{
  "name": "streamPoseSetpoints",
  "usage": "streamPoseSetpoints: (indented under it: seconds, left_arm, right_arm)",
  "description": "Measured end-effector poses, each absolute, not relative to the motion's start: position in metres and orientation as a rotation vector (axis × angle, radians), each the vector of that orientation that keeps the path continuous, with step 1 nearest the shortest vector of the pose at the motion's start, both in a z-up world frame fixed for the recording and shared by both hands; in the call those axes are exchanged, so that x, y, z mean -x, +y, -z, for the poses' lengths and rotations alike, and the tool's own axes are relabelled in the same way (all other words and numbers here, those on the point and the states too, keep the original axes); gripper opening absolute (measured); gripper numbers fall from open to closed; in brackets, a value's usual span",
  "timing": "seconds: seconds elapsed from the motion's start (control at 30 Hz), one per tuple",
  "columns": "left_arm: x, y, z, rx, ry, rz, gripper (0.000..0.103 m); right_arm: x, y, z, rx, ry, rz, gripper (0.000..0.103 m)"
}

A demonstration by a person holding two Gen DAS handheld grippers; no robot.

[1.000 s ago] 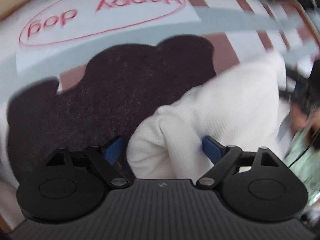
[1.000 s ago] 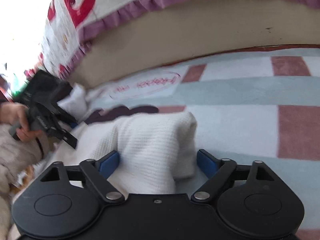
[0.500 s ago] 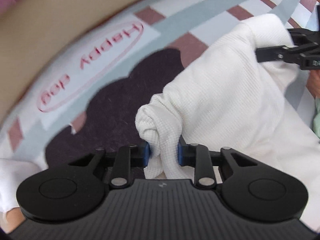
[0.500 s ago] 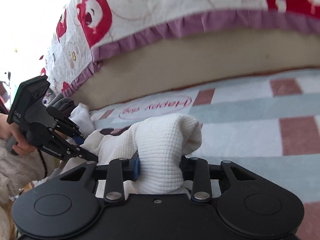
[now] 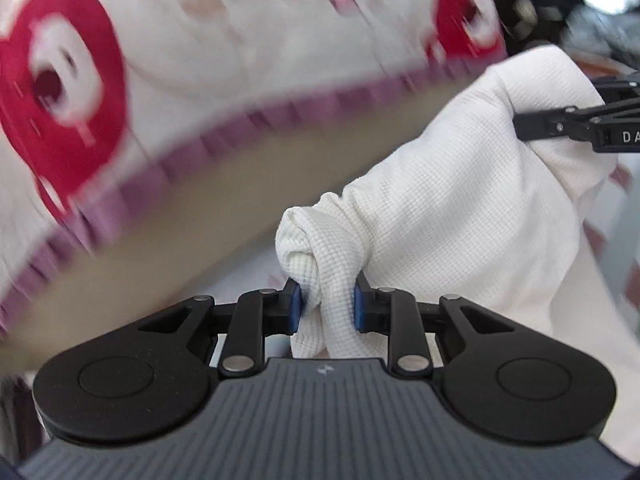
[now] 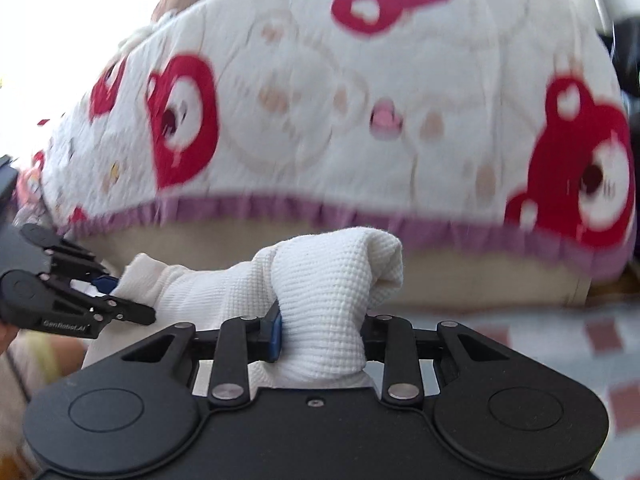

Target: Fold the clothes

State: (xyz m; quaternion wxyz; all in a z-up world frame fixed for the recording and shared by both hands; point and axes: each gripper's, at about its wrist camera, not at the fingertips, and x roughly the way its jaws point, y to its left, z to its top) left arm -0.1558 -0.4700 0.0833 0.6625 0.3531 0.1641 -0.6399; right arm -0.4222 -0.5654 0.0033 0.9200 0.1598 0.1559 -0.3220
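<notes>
Both grippers are clenching bunched corners of the white garment [image 5: 460, 200] — left gripper [image 5: 326, 306], right gripper [image 6: 320, 330] — so it is hanging stretched between them, long axis hand to hand, above the rug [image 6: 560, 340] beside the bed [image 6: 320, 120].

One white waffle-knit garment [image 5: 460, 208], two grippers (left gripper [image 5: 326, 308], right gripper [image 6: 320, 328]), one bear-print quilt [image 6: 320, 120], one checked rug [image 6: 560, 340].

You're holding a white garment [image 5: 460, 208] of coarse waffle-knit cloth, matt. The left gripper [image 5: 326, 306] is matt black plastic with ribbed grey housing, blue pads [image 5: 296, 308] and shiny metal pins. Across the upper frame, the quilted bedcover [image 6: 320, 112] looks soft, purple-frilled.
</notes>
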Motion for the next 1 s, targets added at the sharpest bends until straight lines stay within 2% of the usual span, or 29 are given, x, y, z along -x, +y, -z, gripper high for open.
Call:
streamPoseSetpoints:
  seconds: [0.07,0.1,0.17,0.3,0.4,0.53,0.6,0.67,0.83,0.87,0.9,0.93,0.97,1.0]
  left_arm:
    - [0.145,-0.497,-0.09,-0.763,0.394,1.453,0.026]
    - [0.139,-0.513,-0.085,-0.761,0.425,1.444,0.03]
    - [0.125,-0.548,-0.057,-0.787,0.466,1.372,0.053]
    - [0.106,-0.577,0.009,-0.901,0.414,1.2,0.054]
    - [0.089,-0.565,0.027,-0.864,0.547,1.268,0.054]
    - [0.09,-0.542,0.024,-0.765,0.732,1.453,0.055]
    - [0.106,-0.536,0.022,-0.739,0.746,1.545,0.065]
    - [0.126,-0.537,0.024,-0.735,0.704,1.606,0.081]
    - [0.159,-0.551,0.055,-0.881,0.734,1.676,0.082]
    - [0.162,-0.548,0.062,-0.91,0.744,1.681,0.08]
    - [0.163,-0.544,0.065,-0.937,0.748,1.674,0.072]
    - [0.162,-0.541,0.066,-0.963,0.749,1.664,0.038]
    - [0.161,-0.538,0.067,-0.989,0.751,1.654,0.017]
    - [0.161,-0.535,0.068,-1.015,0.752,1.643,0.015]
  right_arm:
    - [0.414,-0.598,-0.017,-0.358,0.306,0.675,0.037]
    - [0.41,-0.622,-0.013,-0.416,0.328,0.684,0.043]
    - [0.399,-0.672,0.004,-0.543,0.392,0.715,0.056]
    - [0.396,-0.706,0.046,-0.562,0.485,0.896,0.058]
    - [0.411,-0.682,0.067,-0.58,0.488,0.829,0.058]
    - [0.435,-0.627,0.092,-0.606,0.504,0.699,0.058]
    - [0.441,-0.602,0.105,-0.611,0.512,0.641,0.058]
    - [0.435,-0.584,0.116,-0.6,0.524,0.598,0.058]
    - [0.387,-0.563,0.131,-0.547,0.596,0.474,0.058]
    - [0.377,-0.56,0.135,-0.553,0.615,0.452,0.058]
    - [0.368,-0.555,0.14,-0.558,0.625,0.42,0.058]
    - [0.359,-0.549,0.145,-0.566,0.629,0.387,0.058]
    - [0.351,-0.543,0.15,-0.579,0.627,0.363,0.058]
    - [0.344,-0.538,0.154,-0.601,0.619,0.347,0.058]
